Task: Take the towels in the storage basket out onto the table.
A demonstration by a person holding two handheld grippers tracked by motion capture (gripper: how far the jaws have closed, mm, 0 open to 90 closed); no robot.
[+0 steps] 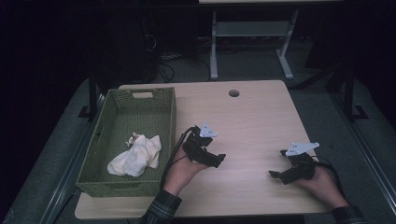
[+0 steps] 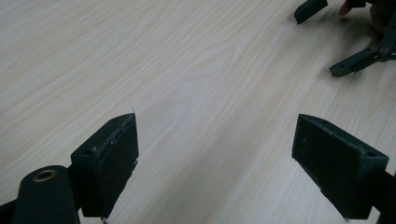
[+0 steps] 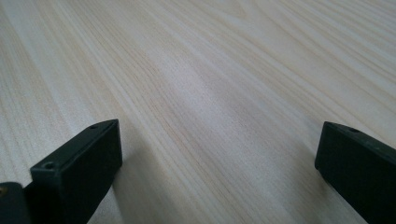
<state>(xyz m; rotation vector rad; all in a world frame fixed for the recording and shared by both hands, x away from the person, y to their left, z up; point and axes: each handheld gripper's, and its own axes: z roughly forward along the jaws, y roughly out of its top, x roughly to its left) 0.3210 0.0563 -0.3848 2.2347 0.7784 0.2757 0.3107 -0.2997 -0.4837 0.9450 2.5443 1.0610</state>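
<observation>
— High view: what's on the table (image 1: 252, 116), biggest first?

— One green basket (image 1: 135, 140) along its left edge, one cream cloth (image 1: 136, 156) lying inside it, toward the near end. My left gripper (image 1: 219, 159) and right gripper (image 1: 276, 163) rest near the front edge, both with jaws wide, holding nothing.

— Risk?

— Reaching in, I might snag the basket's wall and drag it.

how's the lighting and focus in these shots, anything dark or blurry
High view: dim overall, the floor and background nearly black, though the table, green basket and cloth stay readable. Left gripper view: bright and even, wood grain sharp, the near fingers slightly soft, the right gripper far off. Right gripper view: mid-table grain crisp, softer beyond, with dark shadow beside the fingers.
</observation>
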